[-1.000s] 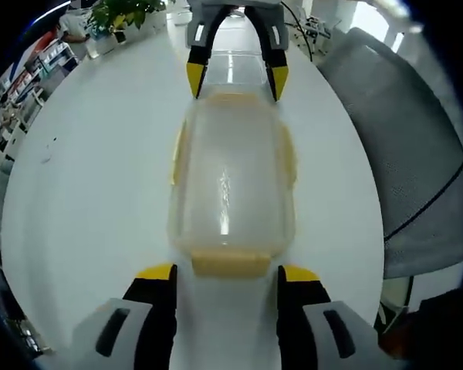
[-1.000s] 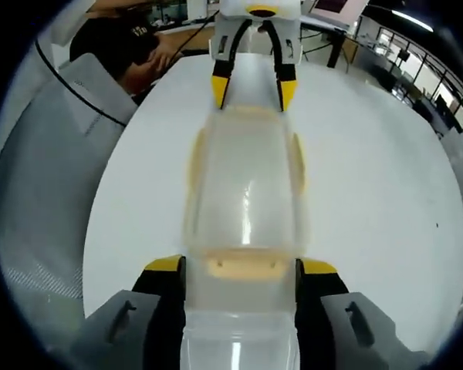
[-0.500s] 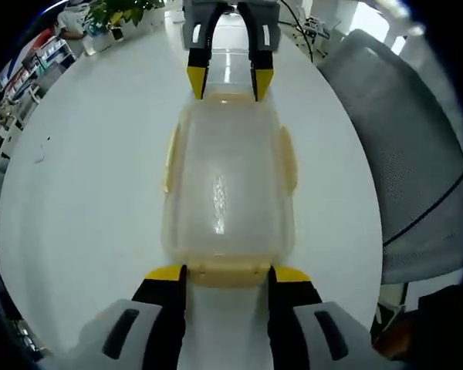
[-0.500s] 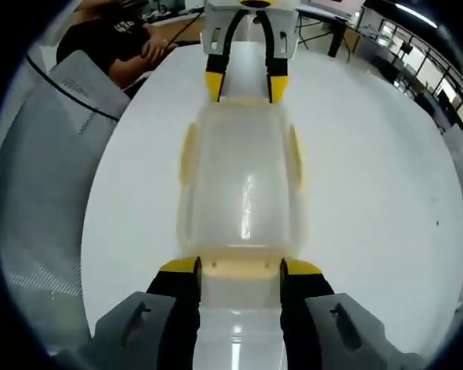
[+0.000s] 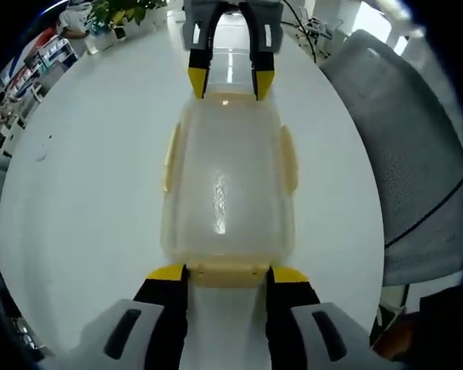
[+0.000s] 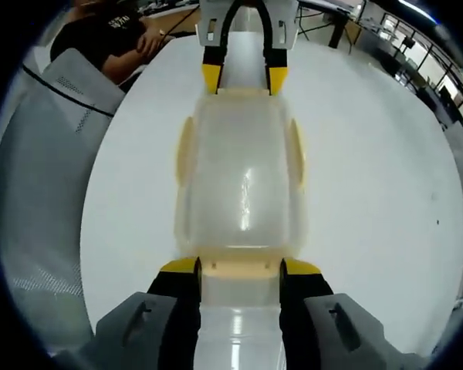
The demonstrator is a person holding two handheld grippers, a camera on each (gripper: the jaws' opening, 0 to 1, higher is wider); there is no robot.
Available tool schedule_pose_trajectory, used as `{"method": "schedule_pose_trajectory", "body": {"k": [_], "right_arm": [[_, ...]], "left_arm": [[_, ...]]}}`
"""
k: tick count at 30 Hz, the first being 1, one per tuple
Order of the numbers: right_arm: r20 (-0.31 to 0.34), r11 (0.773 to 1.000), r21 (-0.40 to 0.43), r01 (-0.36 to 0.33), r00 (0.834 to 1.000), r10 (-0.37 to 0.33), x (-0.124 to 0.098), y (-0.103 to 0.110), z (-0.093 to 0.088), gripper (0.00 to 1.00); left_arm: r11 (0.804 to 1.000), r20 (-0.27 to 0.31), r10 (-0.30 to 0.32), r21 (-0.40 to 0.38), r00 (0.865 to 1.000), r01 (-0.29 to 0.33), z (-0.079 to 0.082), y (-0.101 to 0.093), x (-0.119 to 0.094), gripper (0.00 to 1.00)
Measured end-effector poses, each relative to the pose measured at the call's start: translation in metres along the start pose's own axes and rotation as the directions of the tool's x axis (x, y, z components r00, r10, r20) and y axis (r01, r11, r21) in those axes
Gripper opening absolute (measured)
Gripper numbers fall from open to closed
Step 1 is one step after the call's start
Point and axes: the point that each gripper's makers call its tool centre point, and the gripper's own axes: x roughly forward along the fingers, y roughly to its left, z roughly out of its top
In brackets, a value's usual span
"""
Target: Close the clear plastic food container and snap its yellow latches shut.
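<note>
One clear container (image 5: 228,185) is lying lid-on along the middle of the white table (image 5: 85,177); four yellow latches are showing, one per side; the left gripper (image 5: 227,275) is bracketing the near end latch (image 5: 228,274) with jaws narrowed against it; the right gripper (image 6: 239,267) is doing likewise at the opposite latch (image 6: 239,267); a grey chair (image 5: 401,154) is sitting alongside.

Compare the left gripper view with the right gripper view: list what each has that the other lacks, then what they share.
Left gripper view alone: a potted plant at the table's far edge, with shelves near it.

Right gripper view alone: a seated person in a dark shirt beyond the table.

Shared: the clear container with its lid on and yellow latches, the white table, a grey mesh chair, and a gripper at each end latch.
</note>
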Motion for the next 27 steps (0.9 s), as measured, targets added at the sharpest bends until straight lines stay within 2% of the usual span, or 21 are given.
{"method": "schedule_pose_trajectory", "body": {"k": [11, 15, 19, 27], "right_arm": [[-0.044, 1.0, 0.012, -0.007, 0.999, 0.008, 0.0, 0.0, -0.001, 0.35], [-0.037, 1.0, 0.003, 0.002, 0.999, -0.002, 0.0, -0.001, -0.001, 0.35], [-0.025, 1.0, 0.001, -0.001, 1.0, 0.001, -0.001, -0.001, 0.0, 0.35], [-0.003, 1.0, -0.008, -0.007, 1.0, 0.007, -0.009, -0.001, 0.01, 0.35]], "left_arm": [[1.0, -0.029, 0.002, -0.009, 1.0, -0.003, 0.001, -0.001, 0.001, 0.33], [1.0, -0.033, 0.002, -0.013, 0.999, -0.003, 0.001, -0.003, 0.0, 0.33], [0.999, -0.024, -0.023, -0.034, 0.999, 0.022, 0.0, -0.005, -0.002, 0.33], [0.999, -0.035, -0.01, -0.039, 0.999, 0.009, -0.005, -0.007, -0.011, 0.33]]}}
